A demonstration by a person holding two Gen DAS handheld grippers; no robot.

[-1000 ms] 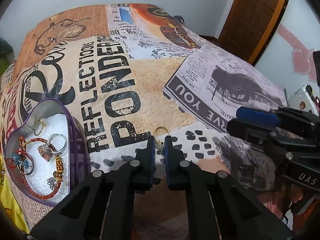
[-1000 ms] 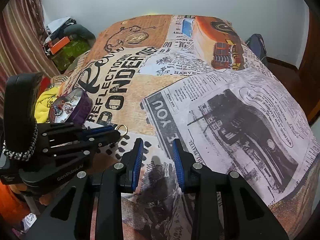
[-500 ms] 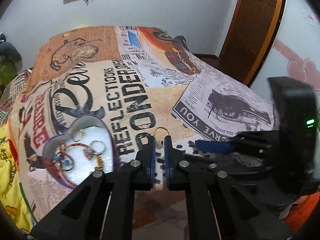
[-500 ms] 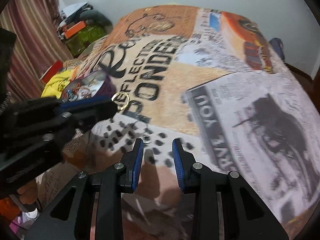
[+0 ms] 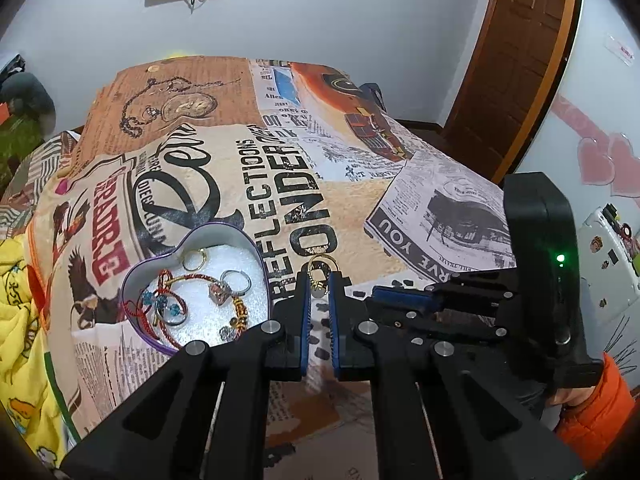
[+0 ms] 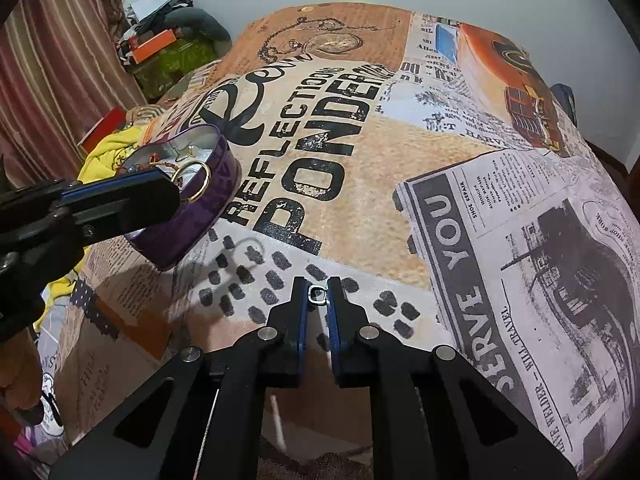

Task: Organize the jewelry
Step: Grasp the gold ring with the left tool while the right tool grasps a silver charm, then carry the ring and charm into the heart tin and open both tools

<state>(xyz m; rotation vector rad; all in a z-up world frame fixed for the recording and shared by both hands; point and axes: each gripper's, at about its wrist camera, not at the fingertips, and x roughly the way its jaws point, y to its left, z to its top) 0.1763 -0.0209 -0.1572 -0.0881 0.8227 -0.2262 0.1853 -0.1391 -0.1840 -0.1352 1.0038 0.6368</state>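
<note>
My left gripper (image 5: pixel 319 286) is shut on a gold hoop earring (image 5: pixel 322 266), held above the bed just right of the purple heart-shaped tin (image 5: pixel 138 272). The tin holds rings, a red bangle and other jewelry on white foam. In the right wrist view the left gripper (image 6: pixel 176 192) and the gold hoop (image 6: pixel 196 181) hang beside the tin (image 6: pixel 200 216). My right gripper (image 6: pixel 318 294) is shut on a small silver ring (image 6: pixel 318 295) at the bed's front part.
The bed (image 5: pixel 360 208) is covered with a newspaper-print sheet. A yellow cloth (image 5: pixel 20 320) lies at its left edge. A wooden door (image 5: pixel 520 60) stands at the back right. Clutter (image 6: pixel 160 48) sits by the curtain (image 6: pixel 60 60).
My left gripper has lifted the gold hoop and pulled back, so the tin sits nearer its tips. My right gripper has swung left and closed on the silver ring.
</note>
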